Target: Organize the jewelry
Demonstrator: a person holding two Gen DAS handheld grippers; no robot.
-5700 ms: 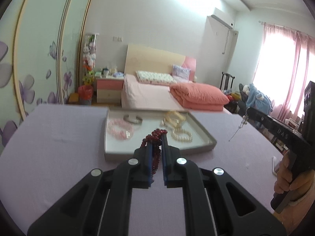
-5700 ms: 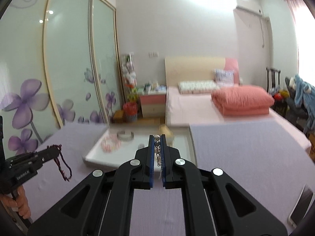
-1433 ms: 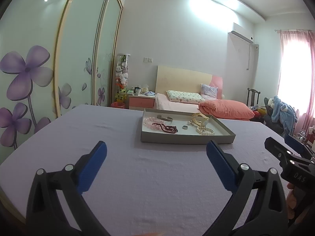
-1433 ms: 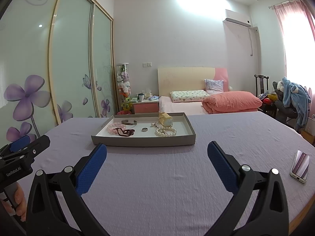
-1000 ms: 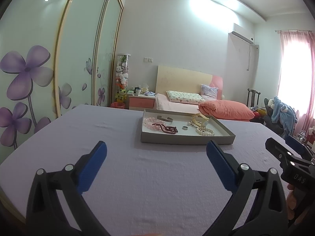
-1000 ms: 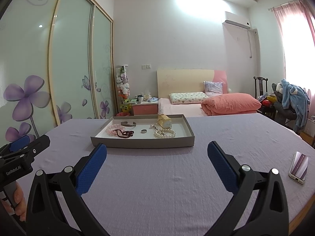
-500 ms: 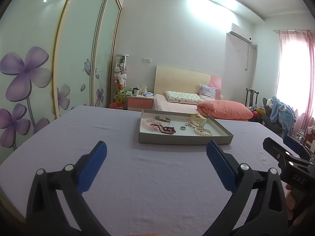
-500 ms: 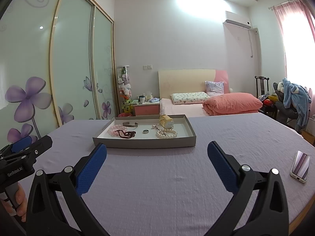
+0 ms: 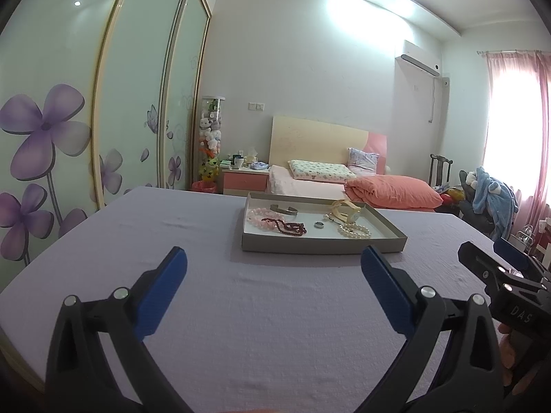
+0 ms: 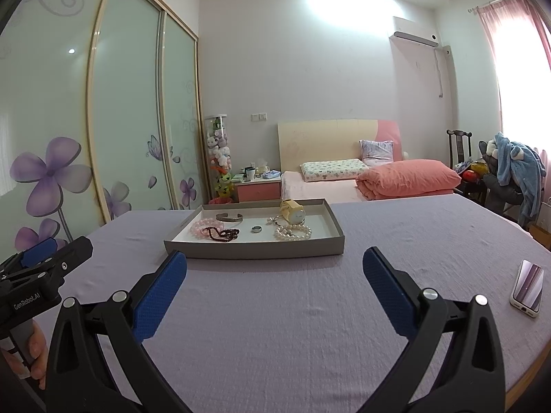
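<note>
phone [image 10: 528, 288] near table edge | pink bed [image 10: 361, 186] | flowered wardrobe doors [image 10: 103, 120] | blue garment [image 10: 518, 168] on chair

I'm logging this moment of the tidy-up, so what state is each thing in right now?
Left gripper: open, empty, back from the tray.
Right gripper: open, empty.
Shallow grey cardboard tray: lidless, flat on the table.
Dark red bead string: heaped in the tray.
White pearl bracelet: coiled in the tray.
Silver cuff bangle: lying in the tray.
Smartphone: flat on the table, apart.

cloth [image 10: 310, 309]: matt lilac weave — faintly creased
tray [image 10: 255, 251]: matt grey card
pearls [image 10: 292, 232]: glossy
cuff [image 10: 229, 218]: brushed metal
</note>
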